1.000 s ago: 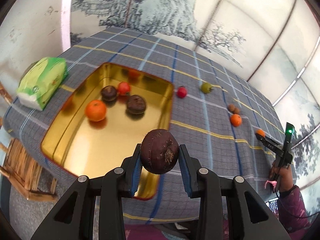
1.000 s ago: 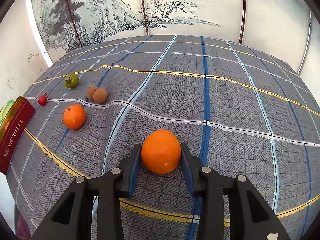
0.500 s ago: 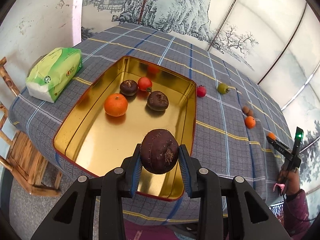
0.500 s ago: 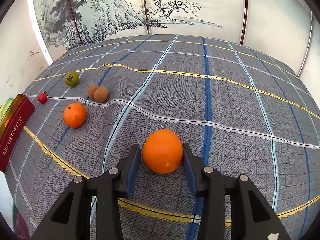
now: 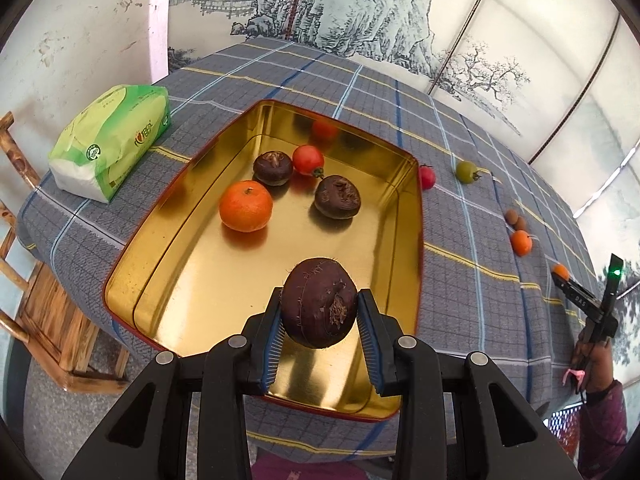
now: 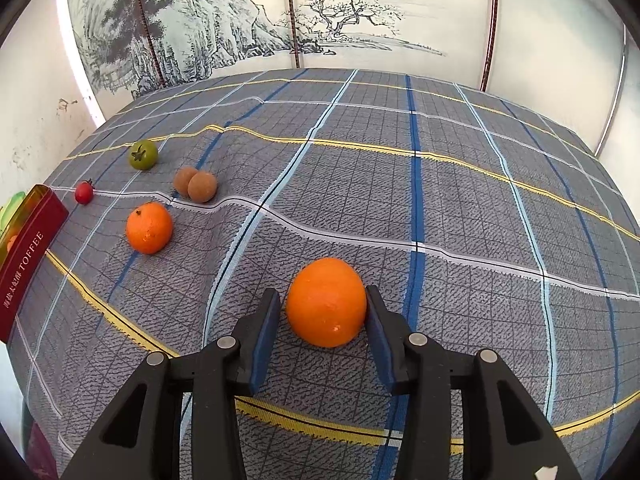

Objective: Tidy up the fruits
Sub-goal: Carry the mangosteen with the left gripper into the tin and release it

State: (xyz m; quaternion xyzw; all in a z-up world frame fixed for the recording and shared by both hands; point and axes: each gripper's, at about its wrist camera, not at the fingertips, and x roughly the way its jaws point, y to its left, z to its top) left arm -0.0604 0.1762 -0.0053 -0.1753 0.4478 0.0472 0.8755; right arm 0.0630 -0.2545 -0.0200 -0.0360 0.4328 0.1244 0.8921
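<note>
Pinching a dark fruit (image 5: pixel 319 304) over the gold tin (image 5: pixel 414 248) holding four, you've six left out, right jaws spread around an orange (image 6: pixel 326 302).

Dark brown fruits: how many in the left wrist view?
3. In the gold tin: far fruit beside the red tomato, and middle fruit to their right. Held fruit is clamped in the left gripper over the tin's near end. The gripper could hide more.
</note>
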